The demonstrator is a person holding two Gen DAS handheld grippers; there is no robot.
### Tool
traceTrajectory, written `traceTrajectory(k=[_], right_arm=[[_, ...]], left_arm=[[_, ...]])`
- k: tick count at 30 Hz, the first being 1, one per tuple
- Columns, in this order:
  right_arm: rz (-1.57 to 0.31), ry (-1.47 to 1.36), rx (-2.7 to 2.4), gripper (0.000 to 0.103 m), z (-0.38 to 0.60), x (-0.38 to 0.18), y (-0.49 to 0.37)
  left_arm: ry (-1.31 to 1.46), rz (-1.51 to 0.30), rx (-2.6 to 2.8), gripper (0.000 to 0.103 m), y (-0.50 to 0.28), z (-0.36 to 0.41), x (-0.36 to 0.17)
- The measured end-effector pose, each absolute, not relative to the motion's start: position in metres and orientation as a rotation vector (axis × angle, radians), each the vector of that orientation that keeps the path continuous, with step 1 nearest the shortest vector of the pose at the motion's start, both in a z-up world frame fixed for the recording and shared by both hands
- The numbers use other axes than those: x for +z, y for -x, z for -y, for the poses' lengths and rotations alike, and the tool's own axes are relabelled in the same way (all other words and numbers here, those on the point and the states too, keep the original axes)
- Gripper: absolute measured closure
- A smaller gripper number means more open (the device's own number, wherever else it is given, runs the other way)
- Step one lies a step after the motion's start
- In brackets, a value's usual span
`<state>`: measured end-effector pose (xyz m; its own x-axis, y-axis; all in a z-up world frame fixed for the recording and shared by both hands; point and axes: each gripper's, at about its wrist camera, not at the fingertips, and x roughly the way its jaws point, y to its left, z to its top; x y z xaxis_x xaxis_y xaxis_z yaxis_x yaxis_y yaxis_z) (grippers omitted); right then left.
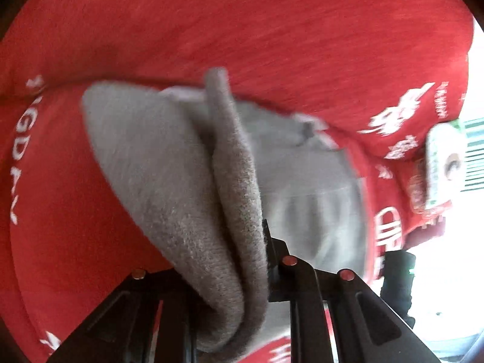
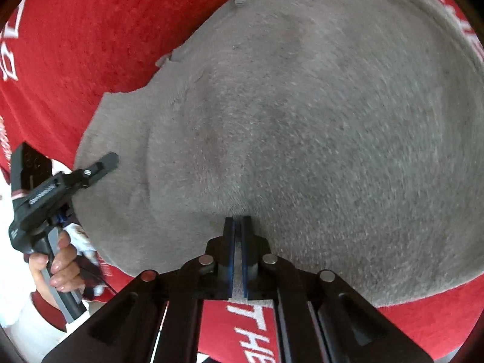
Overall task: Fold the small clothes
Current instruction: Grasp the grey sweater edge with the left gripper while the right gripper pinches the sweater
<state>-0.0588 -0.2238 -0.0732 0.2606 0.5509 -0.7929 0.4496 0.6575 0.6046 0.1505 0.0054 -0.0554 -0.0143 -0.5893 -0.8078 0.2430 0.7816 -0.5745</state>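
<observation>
A small grey garment [image 2: 302,121] lies on a red cloth with white lettering [image 2: 90,45]. In the right wrist view my right gripper [image 2: 238,220] is shut on the garment's near edge, which bunches between the blue pads. My left gripper [image 2: 106,163] shows at the left of that view, held by a hand, shut on the garment's left edge. In the left wrist view a thick fold of the grey garment [image 1: 230,211] runs between the fingers of the left gripper [image 1: 257,260] and hides the fingertips.
The red cloth [image 1: 272,30] covers the surface around the garment. A white and green box [image 1: 441,163] lies at the right edge of the left wrist view. Bright white surface shows beyond the cloth's edges.
</observation>
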Motion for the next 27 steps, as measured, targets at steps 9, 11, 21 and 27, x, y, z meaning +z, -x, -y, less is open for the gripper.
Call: traceTrajectory(k=[9, 11, 21, 27], right_arm=[[-1.24, -1.176, 0.128, 0.096, 0.269, -0.059, 0.088], [-1.199, -1.22, 0.117, 0.096, 0.288, -0.055, 0.096], [-1.053, -1.505, 0.058, 0.095, 0.369, -0.094, 0.131], [-1.002, -1.608, 0.09, 0.087, 0.381, -0.108, 0.134]], left_arm=[[0.287, -1.363, -0.859, 0.084, -0.132, 0.114, 0.008], [0.233, -1.374, -0.856, 0.084, -0.123, 0.151, 0.005], [-0.153, -1.351, -0.713, 0.083, -0.073, 0.256, -0.028], [-0.165, -1.316, -0.779, 0.058, -0.065, 0.268, -0.01]])
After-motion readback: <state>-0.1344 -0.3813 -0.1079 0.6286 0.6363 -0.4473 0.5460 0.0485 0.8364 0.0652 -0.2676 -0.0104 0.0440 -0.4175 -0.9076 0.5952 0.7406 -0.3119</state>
